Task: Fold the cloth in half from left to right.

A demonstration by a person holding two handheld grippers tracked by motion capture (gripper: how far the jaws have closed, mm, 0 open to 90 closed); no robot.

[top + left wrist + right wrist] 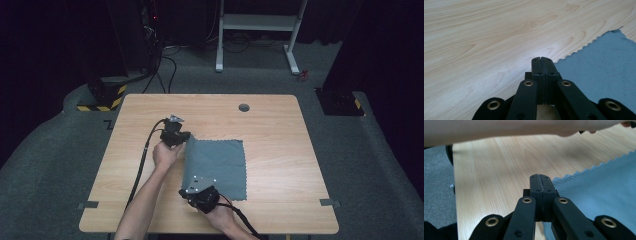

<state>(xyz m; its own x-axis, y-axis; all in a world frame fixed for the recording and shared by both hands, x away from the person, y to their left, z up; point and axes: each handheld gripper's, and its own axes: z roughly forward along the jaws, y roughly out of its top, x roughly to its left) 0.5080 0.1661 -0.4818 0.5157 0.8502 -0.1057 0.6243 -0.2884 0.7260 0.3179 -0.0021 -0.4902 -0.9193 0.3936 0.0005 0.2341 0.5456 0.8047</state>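
left hand-held gripper (pixel 181 137): jaws closed together, at far-left corner of grey cloth (pixel 216 167), forearm angled in from below | right hand-held gripper (pixel 192 196): jaws closed together, at near-left corner | cloth: flat, mid-counter (pixel 280 125)

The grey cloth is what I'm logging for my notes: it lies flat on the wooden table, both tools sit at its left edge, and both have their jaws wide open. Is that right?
Not quite. The jaws are shut, not wide open: each gripper view shows its two black jaws pressed together. The rest holds: the grey cloth lies flat on the wooden table, with the left tool and right tool at its left edge.
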